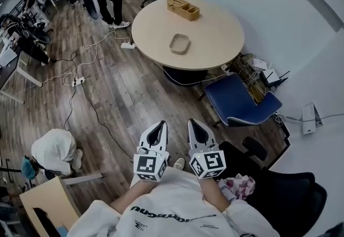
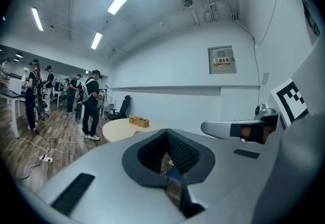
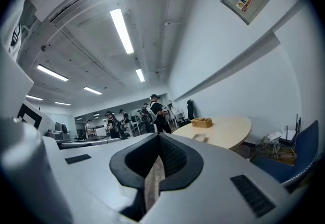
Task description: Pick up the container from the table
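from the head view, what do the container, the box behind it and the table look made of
Container: matte beige, rounded rim; maybe plastic or moulded fibre, hard to tell. Box: light wood, by its tan, straight-walled compartments. Table: pale wood-look top, smooth and even, probably laminate.

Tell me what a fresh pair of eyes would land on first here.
First comes the round table across the wood floor. The shallow oval container lies near its middle and a wooden box sits at its far edge. Next are the left tongs and right tongs, side by side close to the person's chest. Both are shut, empty and well short of the table.
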{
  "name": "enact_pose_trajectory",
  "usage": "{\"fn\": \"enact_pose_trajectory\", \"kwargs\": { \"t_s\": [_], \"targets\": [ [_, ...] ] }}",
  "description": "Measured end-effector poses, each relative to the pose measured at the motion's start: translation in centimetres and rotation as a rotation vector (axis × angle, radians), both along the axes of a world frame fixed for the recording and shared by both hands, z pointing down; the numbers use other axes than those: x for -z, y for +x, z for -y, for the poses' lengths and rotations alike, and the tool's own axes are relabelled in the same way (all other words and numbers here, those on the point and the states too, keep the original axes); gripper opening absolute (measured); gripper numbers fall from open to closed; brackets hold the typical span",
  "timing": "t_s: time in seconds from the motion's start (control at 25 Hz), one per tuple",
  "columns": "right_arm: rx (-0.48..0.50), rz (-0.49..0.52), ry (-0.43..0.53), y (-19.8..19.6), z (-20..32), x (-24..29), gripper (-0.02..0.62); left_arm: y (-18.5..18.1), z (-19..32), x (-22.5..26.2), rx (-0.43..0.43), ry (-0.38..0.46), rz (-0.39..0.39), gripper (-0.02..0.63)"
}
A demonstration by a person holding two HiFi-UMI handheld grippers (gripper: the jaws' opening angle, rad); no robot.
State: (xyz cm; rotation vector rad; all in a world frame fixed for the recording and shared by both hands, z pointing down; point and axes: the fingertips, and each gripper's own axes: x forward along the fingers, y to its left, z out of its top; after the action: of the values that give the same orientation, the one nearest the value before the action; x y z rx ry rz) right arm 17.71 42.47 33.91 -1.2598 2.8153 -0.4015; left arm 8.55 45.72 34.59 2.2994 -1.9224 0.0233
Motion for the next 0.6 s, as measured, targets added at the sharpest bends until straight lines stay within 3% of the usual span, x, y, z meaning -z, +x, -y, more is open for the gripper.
{"fn": "enact_pose_trajectory", "kwargs": {
  "t_s": [0.28, 0.6],
  "targets": [
    [0.0, -0.036, -0.005, -0.9, 4.0, -0.8, 0.032, -0.7, 4.3, -1.0, -0.023, -0.014, -0.018, 0.015],
    [-0.049, -0.07, -0.001, -3.6, 13.5, -1.6, 0.032, -3.8, 14.3, -1.5, -0.057, -0.006, -0.036, 0.015]
  ]
}}
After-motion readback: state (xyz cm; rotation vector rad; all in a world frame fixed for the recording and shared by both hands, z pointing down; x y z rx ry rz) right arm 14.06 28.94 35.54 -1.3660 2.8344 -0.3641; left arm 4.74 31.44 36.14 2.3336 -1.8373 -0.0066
